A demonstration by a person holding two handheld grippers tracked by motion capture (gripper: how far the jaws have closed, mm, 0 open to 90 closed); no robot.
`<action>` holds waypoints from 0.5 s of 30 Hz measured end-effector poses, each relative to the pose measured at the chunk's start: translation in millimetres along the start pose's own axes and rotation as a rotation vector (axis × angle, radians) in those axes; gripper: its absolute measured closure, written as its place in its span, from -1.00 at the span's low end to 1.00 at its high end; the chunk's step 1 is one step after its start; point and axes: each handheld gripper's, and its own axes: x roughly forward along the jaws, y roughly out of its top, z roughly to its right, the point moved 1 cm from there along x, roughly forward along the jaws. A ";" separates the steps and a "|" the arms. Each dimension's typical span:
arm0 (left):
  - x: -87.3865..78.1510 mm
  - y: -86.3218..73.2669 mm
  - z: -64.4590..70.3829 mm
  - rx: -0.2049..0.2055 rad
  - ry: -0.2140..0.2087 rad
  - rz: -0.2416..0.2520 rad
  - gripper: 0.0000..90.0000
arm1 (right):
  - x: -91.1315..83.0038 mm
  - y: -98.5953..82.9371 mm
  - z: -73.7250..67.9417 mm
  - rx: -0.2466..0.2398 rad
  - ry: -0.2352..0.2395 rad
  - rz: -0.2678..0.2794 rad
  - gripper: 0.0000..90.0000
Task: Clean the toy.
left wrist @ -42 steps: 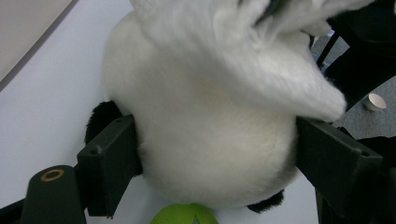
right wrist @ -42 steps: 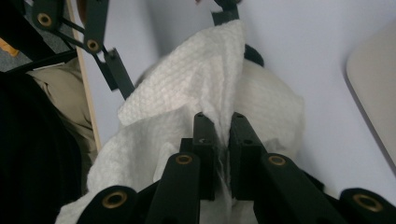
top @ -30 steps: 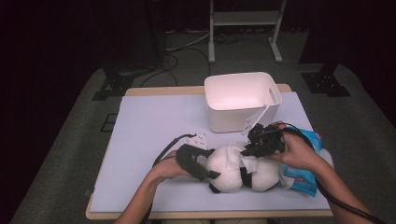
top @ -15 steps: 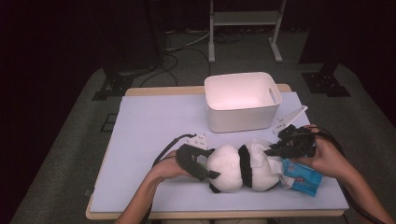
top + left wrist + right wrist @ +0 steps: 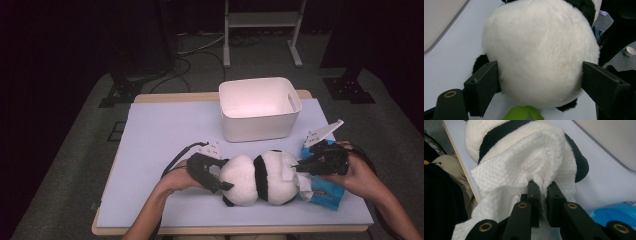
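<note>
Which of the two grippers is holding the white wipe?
The right gripper: its jaws are pinched shut on the white wipe. The left gripper instead clasps the plush panda between wide jaws.

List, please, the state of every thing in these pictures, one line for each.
Left gripper: jaws wide apart, clasping the panda's head.
Right gripper: shut on the white wipe.
Plush panda: lying on its side on the table.
White wipe: draped over the panda.
White bin: upright, empty.
Blue wipe pack: lying flat.
</note>
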 end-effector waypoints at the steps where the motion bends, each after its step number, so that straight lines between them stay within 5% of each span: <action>1: -1.9 0.4 -0.3 0.003 0.003 0.002 -0.66 | 1.3 1.1 -0.9 -0.004 0.000 0.003 0.83; 15: -10.4 4.7 0.0 0.018 0.050 -0.003 -0.71 | 19.8 26.0 -18.4 -0.059 0.056 0.035 0.85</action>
